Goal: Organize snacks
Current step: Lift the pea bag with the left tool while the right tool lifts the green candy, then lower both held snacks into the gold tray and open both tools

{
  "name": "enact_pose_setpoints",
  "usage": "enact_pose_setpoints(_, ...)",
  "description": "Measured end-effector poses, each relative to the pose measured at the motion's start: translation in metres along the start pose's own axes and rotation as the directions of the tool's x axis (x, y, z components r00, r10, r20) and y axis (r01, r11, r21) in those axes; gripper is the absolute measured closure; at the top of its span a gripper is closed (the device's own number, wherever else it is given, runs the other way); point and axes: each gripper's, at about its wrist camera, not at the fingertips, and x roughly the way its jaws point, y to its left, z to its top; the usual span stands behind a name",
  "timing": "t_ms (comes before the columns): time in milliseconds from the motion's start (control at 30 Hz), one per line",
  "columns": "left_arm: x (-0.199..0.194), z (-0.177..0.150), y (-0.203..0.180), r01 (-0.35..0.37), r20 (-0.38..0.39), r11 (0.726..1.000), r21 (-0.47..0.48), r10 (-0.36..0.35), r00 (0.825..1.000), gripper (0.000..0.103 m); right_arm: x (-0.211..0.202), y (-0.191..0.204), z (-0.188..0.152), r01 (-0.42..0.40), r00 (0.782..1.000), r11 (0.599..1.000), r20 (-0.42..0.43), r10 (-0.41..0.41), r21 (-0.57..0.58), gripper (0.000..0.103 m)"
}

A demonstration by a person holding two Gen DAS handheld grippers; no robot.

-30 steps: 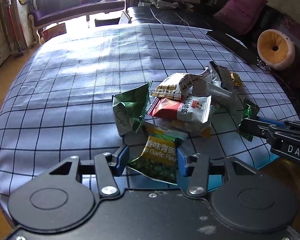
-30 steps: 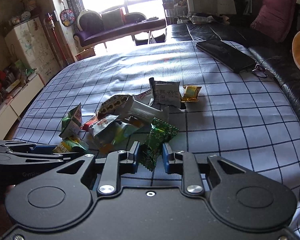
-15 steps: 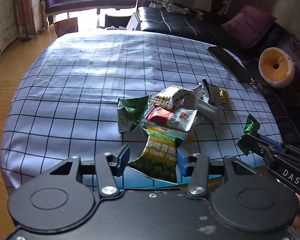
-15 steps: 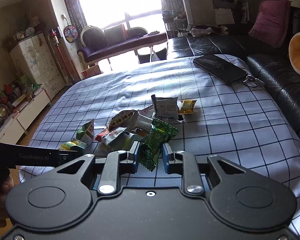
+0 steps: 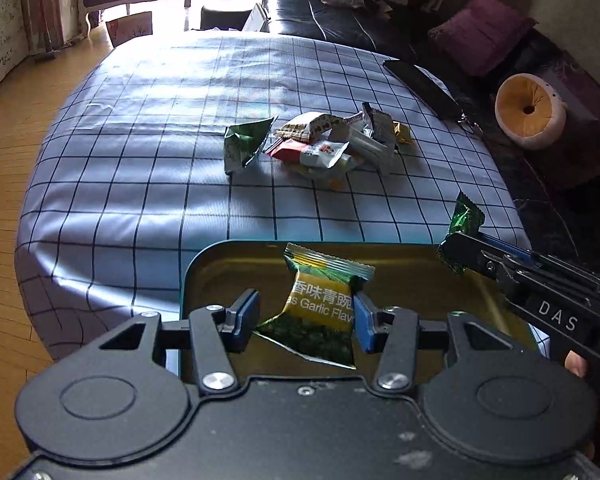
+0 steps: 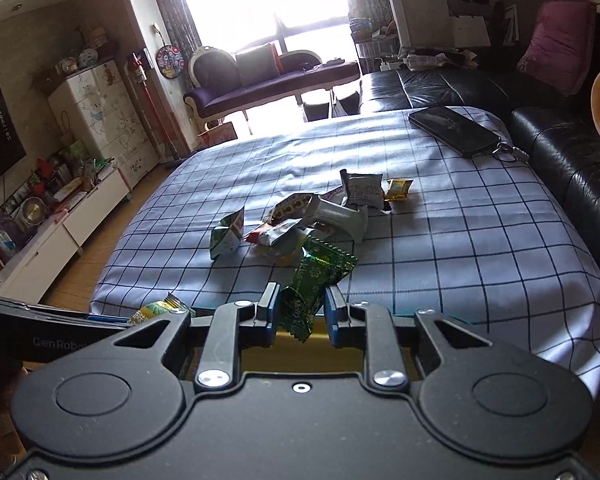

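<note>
left gripper [image 5: 305, 316]: one, its two blue pads clamped on a single garlic pea packet [image 5: 320, 308], yellow-green with printed characters and "garlic flav" readable; the packet hangs over the gold inside of the tin.
right gripper [image 6: 299, 311]: one, jaws pinched on a single dark green foil packet [image 6: 314, 280]; in the left wrist view that packet sticks up from the fingertips at the right edge of the tin.
tin [image 5: 412, 276]: one, a shallow gold-lined tray with a teal outer rim, at the near edge of the table, below both grippers; no packet is seen lying in it.
table [image 5: 148, 152]: one, covered by a pale blue cloth with a dark grid.
snack pile [image 5: 324, 148]: one loose heap near the middle of the cloth, well apart from the tin.
packets in the pile: about six told apart — one green folded packet [image 5: 242, 146] at the left, one red and white packet [image 5: 312, 152], one cream packet with brown print [image 5: 308, 126], one long pale wrapper [image 5: 370, 148], one grey packet standing upright [image 6: 362, 190], one small gold packet [image 6: 398, 189] at the far right; more may lie underneath, cannot tell.
packets held: two, one per gripper.
phone [image 6: 454, 130]: one, dark, flat on the far right corner of the cloth, a bunch of keys just beside it.
person: part of a hand shows behind the right gripper in the left wrist view.
</note>
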Motion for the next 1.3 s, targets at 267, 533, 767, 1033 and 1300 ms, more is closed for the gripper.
enact_pose_setpoints(267,-0.001,-0.008,0.002,-0.018,-0.007,1.000,0.006,0.018,1.000,0.053,-0.015,0.005,-0.015,-0.013,0.999,0.999,-0.033,0.014,0.046,0.070)
enact_pose_setpoints(533,0.004,-0.011,0.001,-0.027,-0.039,1.000,0.004,0.027,0.999,0.053,-0.021,0.002,-0.029,0.037,0.995,0.995,-0.091,-0.028,0.091,0.070)
enact_pose_setpoints(767,0.006,-0.015,0.002,-0.026,-0.065,1.000,-0.001,0.026,0.998,0.053,-0.028,0.003,-0.038,0.101,0.989,0.992,-0.111,-0.092,0.078,0.070)
enact_pose_setpoints(1033,0.007,-0.017,-0.002,-0.026,-0.072,1.000,0.006,0.026,0.997,0.053,-0.026,0.003,-0.046,0.081,0.988,0.996,-0.135,-0.074,0.048,0.070)
enact_pose_setpoints(1300,0.010,-0.019,-0.003,-0.026,-0.090,1.000,0.006,0.027,0.996,0.053,-0.024,0.002,-0.047,0.098,0.984,0.994,-0.154,-0.090,0.047,0.070)
